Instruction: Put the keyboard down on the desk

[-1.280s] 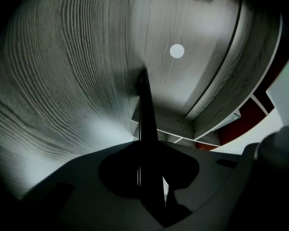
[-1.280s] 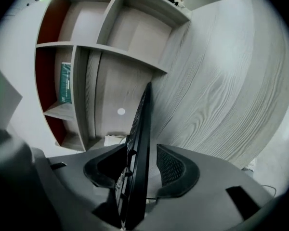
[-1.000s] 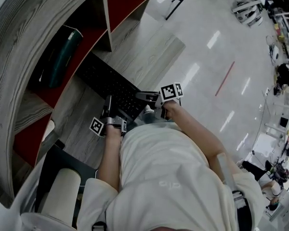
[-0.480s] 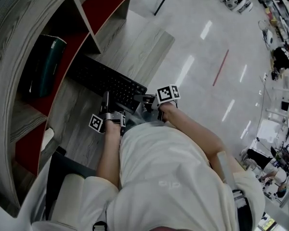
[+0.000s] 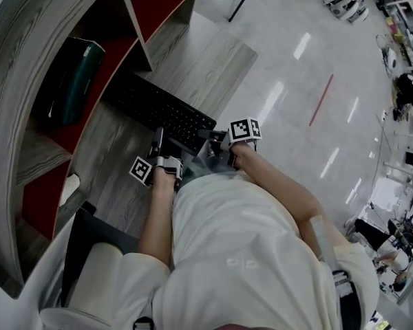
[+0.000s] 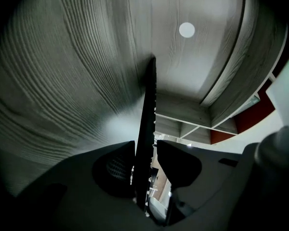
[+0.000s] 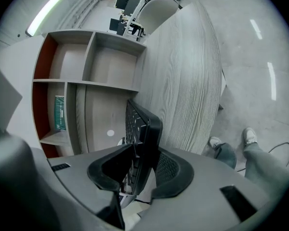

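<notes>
1. The right gripper (image 7: 142, 165) holds the near right corner of the black keyboard (image 5: 158, 112); its jaws have just been closing and now clamp that corner.
2. The left gripper (image 6: 145, 160) has just been opening its jaws. The keyboard's near edge stands between them, with a gap at one jaw.
3. The keyboard stretches away over the wood-grain tabletop (image 5: 117, 177), towards the shelf unit (image 5: 27, 163).
</notes>
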Available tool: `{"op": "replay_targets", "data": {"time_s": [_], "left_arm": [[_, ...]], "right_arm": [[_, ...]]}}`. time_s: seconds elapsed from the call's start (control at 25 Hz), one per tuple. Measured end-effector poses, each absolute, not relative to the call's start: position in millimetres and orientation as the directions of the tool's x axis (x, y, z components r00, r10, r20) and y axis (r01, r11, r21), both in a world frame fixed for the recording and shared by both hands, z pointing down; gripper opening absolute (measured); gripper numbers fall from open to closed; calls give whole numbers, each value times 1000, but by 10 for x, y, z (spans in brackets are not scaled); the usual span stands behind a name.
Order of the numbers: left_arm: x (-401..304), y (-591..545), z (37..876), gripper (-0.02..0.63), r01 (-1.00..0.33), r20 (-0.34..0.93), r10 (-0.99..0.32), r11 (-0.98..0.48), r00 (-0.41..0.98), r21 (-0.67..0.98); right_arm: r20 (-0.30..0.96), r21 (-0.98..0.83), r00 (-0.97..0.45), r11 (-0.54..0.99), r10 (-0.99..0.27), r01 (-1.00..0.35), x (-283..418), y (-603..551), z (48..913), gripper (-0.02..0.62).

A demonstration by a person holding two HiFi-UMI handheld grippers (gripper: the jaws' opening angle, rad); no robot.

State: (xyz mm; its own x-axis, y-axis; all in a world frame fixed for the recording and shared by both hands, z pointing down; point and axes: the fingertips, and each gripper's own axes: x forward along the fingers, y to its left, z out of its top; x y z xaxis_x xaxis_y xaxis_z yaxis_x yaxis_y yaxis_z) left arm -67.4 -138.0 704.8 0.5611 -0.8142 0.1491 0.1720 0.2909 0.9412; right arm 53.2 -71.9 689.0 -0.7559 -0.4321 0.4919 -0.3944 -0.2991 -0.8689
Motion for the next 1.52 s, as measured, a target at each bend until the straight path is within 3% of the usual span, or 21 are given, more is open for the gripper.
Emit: {"op": "replay_targets", "data": {"time_s": [0.2,1.52], "left_arm": [[-755,-1181,7005,170,143,169,-778,315,605,938],[-1398,-813,6999,153,161,172,-830,298,531,941]], "right_arm": [[514,-856,-745,-307,-426,-415,557,-725,7005,152],[776,-629,-583,-382,-241,-678,615,-597,7756,278]]}}
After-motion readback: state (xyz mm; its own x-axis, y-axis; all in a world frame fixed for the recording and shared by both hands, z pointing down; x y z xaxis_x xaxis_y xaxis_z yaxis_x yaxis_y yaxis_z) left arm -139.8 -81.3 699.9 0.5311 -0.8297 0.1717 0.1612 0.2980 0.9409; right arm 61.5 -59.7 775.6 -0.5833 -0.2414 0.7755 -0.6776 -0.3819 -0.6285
